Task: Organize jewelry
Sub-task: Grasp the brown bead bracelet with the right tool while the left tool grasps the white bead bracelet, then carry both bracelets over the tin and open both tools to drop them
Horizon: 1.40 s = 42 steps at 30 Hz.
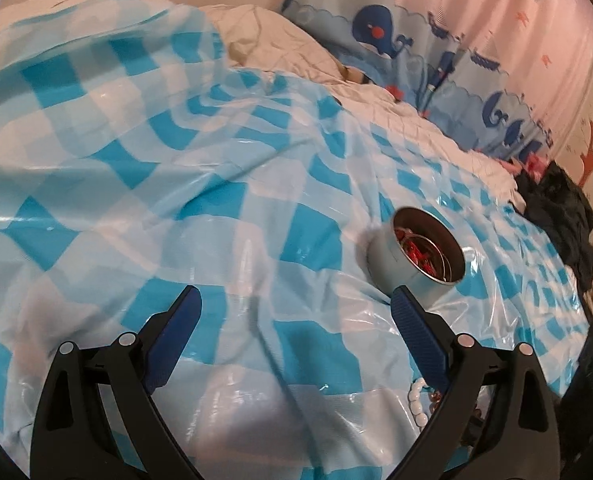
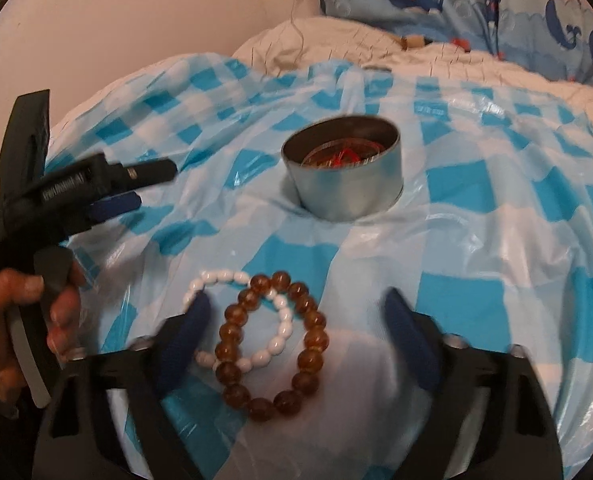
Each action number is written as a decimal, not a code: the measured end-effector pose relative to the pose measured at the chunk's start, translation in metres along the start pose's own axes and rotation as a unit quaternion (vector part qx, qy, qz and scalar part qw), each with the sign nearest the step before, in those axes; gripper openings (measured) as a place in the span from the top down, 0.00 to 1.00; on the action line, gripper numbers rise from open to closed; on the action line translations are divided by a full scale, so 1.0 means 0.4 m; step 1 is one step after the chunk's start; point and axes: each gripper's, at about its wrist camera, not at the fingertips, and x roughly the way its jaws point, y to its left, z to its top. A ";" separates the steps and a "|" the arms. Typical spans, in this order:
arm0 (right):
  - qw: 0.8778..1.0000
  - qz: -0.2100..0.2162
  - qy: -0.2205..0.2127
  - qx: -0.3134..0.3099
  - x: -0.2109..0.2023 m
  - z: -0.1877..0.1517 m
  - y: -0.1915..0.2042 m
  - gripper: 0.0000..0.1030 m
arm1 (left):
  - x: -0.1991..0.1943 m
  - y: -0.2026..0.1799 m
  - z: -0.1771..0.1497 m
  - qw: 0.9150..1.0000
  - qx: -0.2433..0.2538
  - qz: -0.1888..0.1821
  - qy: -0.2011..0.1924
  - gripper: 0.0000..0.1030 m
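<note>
A round metal tin (image 2: 346,172) sits on the blue-and-white checked plastic sheet (image 2: 476,240), with red jewelry and thin rings inside; it also shows in the left wrist view (image 1: 414,250). An amber bead bracelet (image 2: 272,344) lies overlapping a white bead bracelet (image 2: 236,316) in front of the tin. My right gripper (image 2: 296,312) is open, its jaws on either side of the two bracelets just above them. My left gripper (image 1: 296,300) is open and empty, left of the tin; it also appears at the left of the right wrist view (image 2: 136,184). White beads (image 1: 416,404) peek past its right finger.
The sheet covers a bed with a rumpled white duvet (image 1: 280,36). A whale-print curtain (image 1: 396,36) hangs behind. Dark clothing (image 1: 556,204) lies at the bed's right edge. A hand (image 2: 24,320) grips the left gripper's handle.
</note>
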 end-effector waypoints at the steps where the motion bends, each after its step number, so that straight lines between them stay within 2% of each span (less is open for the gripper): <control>1: 1.000 -0.001 0.001 -0.004 -0.002 -0.007 0.002 0.29 | -0.003 0.003 0.001 1.000 -0.004 -0.001 -0.001 0.11; 2: 1.000 -0.002 0.005 -0.008 0.000 -0.008 0.004 0.32 | -0.006 0.002 0.005 1.000 -0.005 -0.002 -0.002 0.11; 4: 1.000 -0.003 0.009 -0.014 -0.004 -0.012 0.007 0.45 | -0.012 -0.003 0.004 1.000 0.001 -0.004 -0.005 0.11; 5: 1.000 -0.003 0.009 -0.015 -0.008 -0.016 0.005 0.49 | -0.015 -0.010 0.004 1.000 0.008 -0.006 -0.006 0.11; 7: 1.000 0.004 0.009 -0.004 -0.017 -0.018 -0.007 0.70 | -0.018 -0.029 0.003 1.000 0.024 -0.011 -0.006 0.11; 8: 1.000 0.007 0.008 0.003 -0.020 -0.017 -0.012 0.73 | -0.020 -0.039 0.002 0.999 0.035 -0.013 -0.007 0.11; 10: 0.999 0.030 0.002 0.034 -0.032 -0.016 -0.037 0.88 | -0.026 -0.063 -0.002 0.998 0.059 -0.017 -0.009 0.11; 13: 0.998 0.035 -0.007 0.055 -0.049 -0.016 -0.054 0.88 | -0.035 -0.100 -0.013 0.995 0.094 -0.034 -0.008 0.11; 16: 0.997 0.029 -0.014 0.064 -0.064 -0.014 -0.064 0.88 | -0.034 -0.143 -0.033 0.988 0.135 -0.074 0.005 0.11; 19: 0.996 0.031 -0.027 0.079 -0.085 -0.010 -0.079 0.88 | -0.037 -0.192 -0.067 0.977 0.183 -0.109 0.013 0.11; 20: 0.995 0.029 -0.034 0.084 -0.095 -0.008 -0.085 0.88 | -0.039 -0.213 -0.081 0.971 0.207 -0.119 0.012 0.11; 23: 0.993 0.030 -0.046 0.103 -0.116 -0.004 -0.109 0.88 | -0.030 -0.250 -0.114 0.960 0.254 -0.116 0.017 0.11; 25: 0.991 0.032 -0.054 0.122 -0.127 -0.002 -0.130 0.88 | -0.017 -0.256 -0.127 0.958 0.260 -0.121 0.030 0.18; 27: 0.988 0.036 -0.059 0.136 -0.134 -0.001 -0.148 0.88 | 0.004 -0.253 -0.134 0.956 0.256 -0.131 0.054 0.41; 28: 0.987 0.039 -0.062 0.144 -0.136 -0.001 -0.156 0.88 | 0.010 -0.253 -0.139 0.955 0.259 -0.131 0.063 0.48; 30: 0.985 0.047 -0.064 0.156 -0.139 -0.002 -0.165 0.88 | 0.024 -0.258 -0.152 0.950 0.276 -0.123 0.081 0.77; 31: 0.984 0.048 -0.065 0.157 -0.141 -0.001 -0.166 0.88 | 0.030 -0.261 -0.158 0.947 0.284 -0.119 0.088 0.80; 33: 0.984 0.050 -0.068 0.156 -0.143 0.000 -0.165 0.88 | 0.038 -0.263 -0.170 0.943 0.296 -0.110 0.101 0.93; 37: 0.984 0.055 -0.075 0.154 -0.148 0.002 -0.160 0.88 | 0.032 -0.254 -0.165 0.944 0.290 -0.113 0.108 0.94; 42: 0.981 0.067 -0.095 0.155 -0.169 0.009 -0.158 0.88 | -0.008 -0.235 -0.119 0.953 0.247 -0.155 0.082 0.94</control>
